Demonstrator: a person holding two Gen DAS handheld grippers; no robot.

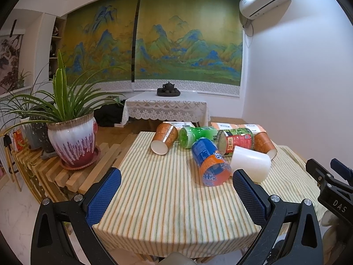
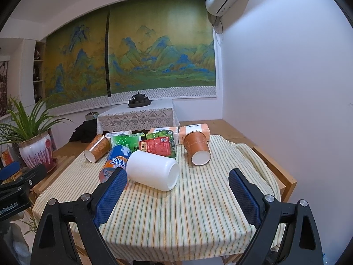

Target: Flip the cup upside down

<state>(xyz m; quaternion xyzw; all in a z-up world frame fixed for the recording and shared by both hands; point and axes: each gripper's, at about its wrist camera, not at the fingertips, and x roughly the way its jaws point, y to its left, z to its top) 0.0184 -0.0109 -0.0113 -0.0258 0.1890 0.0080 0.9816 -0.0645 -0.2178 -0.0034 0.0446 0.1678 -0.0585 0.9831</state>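
My left gripper (image 1: 176, 190) and right gripper (image 2: 177, 191) both stand spread wide, holding nothing. Only my right view shows the open mouth of the white plastic cup (image 2: 153, 170), lying on its side just ahead of that gripper's left finger. I count two brown paper cups (image 2: 197, 148) (image 2: 97, 148), both tipped. A blue-orange can (image 1: 209, 163) lies against the white one, blocking its left.

table (image 1: 167, 198) is covered by a striped cloth | blue-and-orange bottle (image 1: 209, 163), green bottle (image 1: 196, 135) and red-labelled green bottle (image 1: 237, 141) are laid on their sides at its far end | tissue packs (image 2: 194, 130) are set behind them | potted plant (image 1: 72, 139) is stood on a slatted bench (image 1: 66, 176) | tea set (image 1: 168, 89) is placed on the lace-covered table beyond
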